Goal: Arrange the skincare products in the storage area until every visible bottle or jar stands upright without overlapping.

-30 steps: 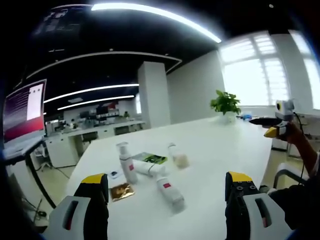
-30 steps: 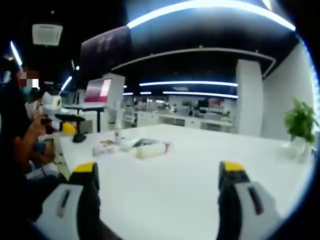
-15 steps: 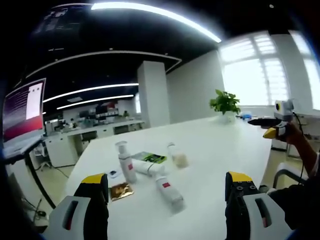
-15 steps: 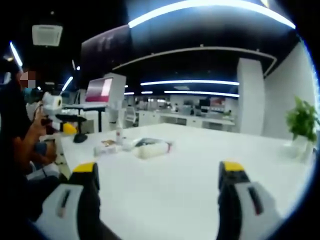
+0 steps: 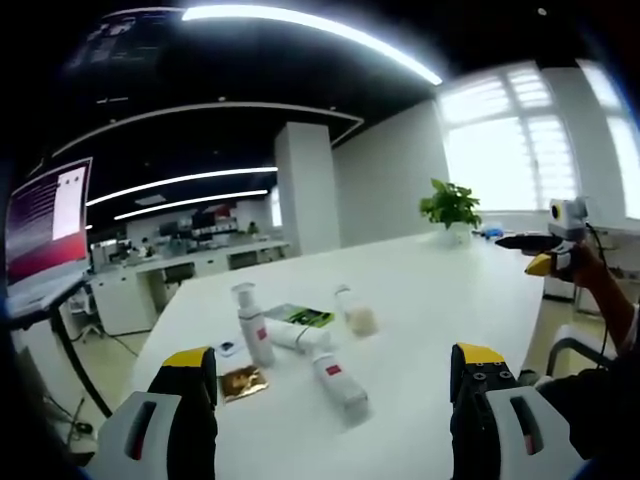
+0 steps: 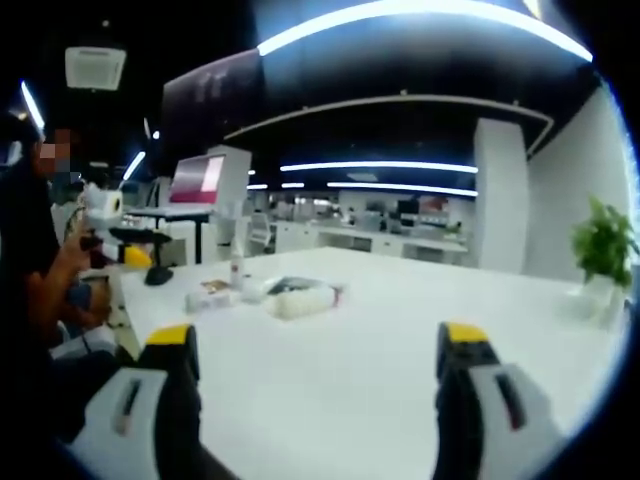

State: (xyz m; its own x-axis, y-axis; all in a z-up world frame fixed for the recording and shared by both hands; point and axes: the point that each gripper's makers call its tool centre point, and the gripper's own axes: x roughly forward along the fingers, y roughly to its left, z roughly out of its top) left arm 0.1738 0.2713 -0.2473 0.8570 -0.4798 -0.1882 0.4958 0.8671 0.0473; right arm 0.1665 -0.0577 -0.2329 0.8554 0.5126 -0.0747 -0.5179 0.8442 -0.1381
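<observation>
Both grippers idle, nothing held. Left gripper (image 5: pixel 330 385): jaws spread wide, empty, poised above the near edge of the desk (image 5: pixel 450 290). Right gripper (image 6: pixel 315 370): jaws likewise wide apart, empty, low over the desk from another side, well apart from the products.

Skincare products clustered toward the left part of the desk in the left gripper view: upright pump bottle (image 5: pixel 252 326) standing; lying tube (image 5: pixel 297 337) just beside its base, perhaps touching; fallen bottle with a red label (image 5: pixel 339 383) nearest the left gripper, flat on its side; small jar (image 5: pixel 358 317) farther in, seemingly upright. Also a green-and-black packet (image 5: pixel 301 317) behind the tube, and a gold sachet (image 5: pixel 243 382) near the left edge.

Risks, as a judgement:
- Knocking over the upright pump bottle while reaching for the lying tube, given how close they sit.
- Round fallen bottle rolling away under a one-sided nudge, possibly toward the desk edge.
- Pinching a bottle off-centre, then tipping on release.
- Standing a bottle on the packet or sachet: unsteady base, plus overlap.
- Two grippers converging on the same cluster and colliding.

Potted plant (image 5: pixel 451 207) at the far edge, clear of the work.
</observation>
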